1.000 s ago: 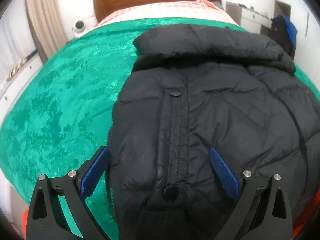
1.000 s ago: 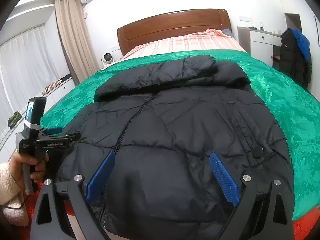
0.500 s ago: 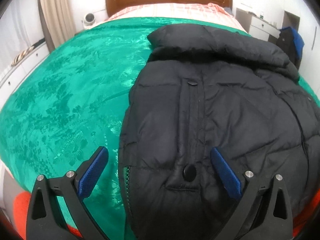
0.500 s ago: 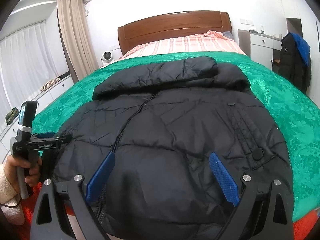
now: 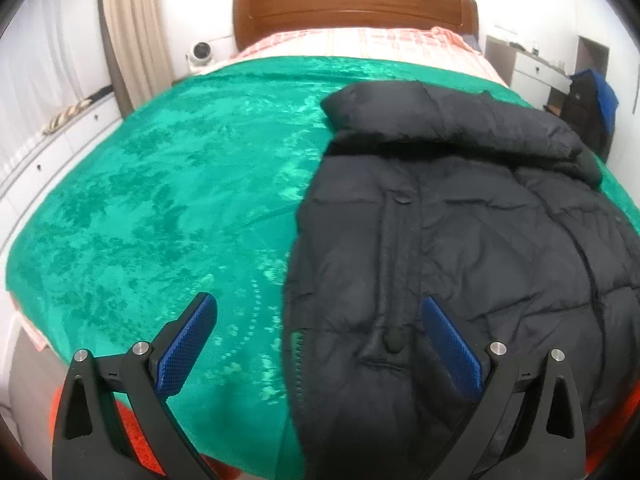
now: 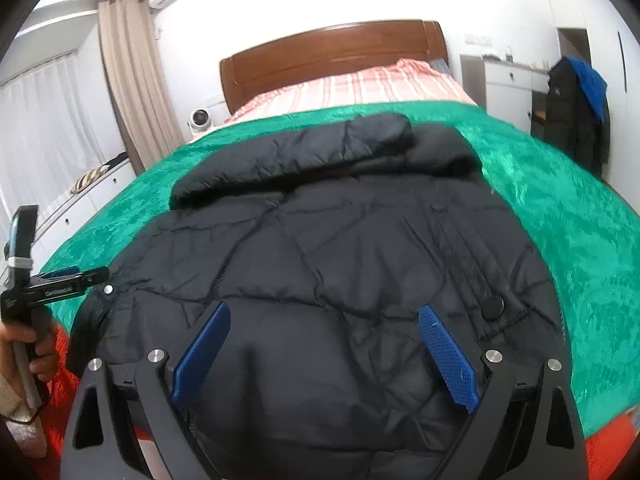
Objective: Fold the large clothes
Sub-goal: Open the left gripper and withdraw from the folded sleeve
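A black quilted puffer jacket (image 5: 460, 240) lies flat, front up, on the green bedspread (image 5: 160, 208), collar toward the headboard; it also shows in the right wrist view (image 6: 340, 260). My left gripper (image 5: 320, 344) is open and empty, hovering over the jacket's lower left hem edge. My right gripper (image 6: 324, 348) is open and empty above the jacket's bottom hem. In the right wrist view the left gripper (image 6: 60, 284) shows at the far left, held by a hand, beside the jacket's left corner.
The wooden headboard (image 5: 352, 8) and striped pink sheet (image 6: 352, 88) are at the far end. A white dresser (image 6: 508, 84) and a hanging dark coat (image 6: 576, 108) stand at the right. Curtains (image 6: 132, 92) and a low cabinet are at the left. An orange blanket (image 5: 132, 440) lies under the bed's near edge.
My left gripper has shifted left and back, so the jacket now sits right of centre with more green bedspread in view. The right gripper has barely moved.
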A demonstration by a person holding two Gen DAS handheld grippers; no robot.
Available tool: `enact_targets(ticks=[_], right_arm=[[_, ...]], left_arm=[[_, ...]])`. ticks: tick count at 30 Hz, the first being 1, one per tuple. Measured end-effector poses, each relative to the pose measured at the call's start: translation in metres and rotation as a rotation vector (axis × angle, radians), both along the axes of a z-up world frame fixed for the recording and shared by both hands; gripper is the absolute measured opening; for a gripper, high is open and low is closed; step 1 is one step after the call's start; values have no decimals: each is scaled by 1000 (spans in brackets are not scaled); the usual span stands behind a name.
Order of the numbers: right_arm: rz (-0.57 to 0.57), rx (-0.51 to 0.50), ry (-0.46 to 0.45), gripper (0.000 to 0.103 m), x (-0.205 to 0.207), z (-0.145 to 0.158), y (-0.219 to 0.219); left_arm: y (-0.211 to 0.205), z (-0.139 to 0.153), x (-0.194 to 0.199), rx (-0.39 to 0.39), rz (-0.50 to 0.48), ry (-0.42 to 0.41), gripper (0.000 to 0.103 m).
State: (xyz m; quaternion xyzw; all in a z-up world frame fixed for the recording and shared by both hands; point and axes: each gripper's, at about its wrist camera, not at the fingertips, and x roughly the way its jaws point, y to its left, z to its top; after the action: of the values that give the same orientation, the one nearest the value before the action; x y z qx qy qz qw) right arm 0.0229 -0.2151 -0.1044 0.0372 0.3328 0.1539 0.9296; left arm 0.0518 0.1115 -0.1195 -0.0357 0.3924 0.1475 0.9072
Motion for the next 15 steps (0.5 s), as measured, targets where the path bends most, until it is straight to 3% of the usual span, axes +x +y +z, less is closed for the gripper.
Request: enact_targets(ticks=[6, 15], right_arm=[[-6, -25, -29, 94, -5, 5, 6], [29, -61, -3, 94, -3, -4, 23]], left_arm=[[10, -1, 1, -10, 28, 10, 102], [9, -7, -3, 40, 25, 39, 102]])
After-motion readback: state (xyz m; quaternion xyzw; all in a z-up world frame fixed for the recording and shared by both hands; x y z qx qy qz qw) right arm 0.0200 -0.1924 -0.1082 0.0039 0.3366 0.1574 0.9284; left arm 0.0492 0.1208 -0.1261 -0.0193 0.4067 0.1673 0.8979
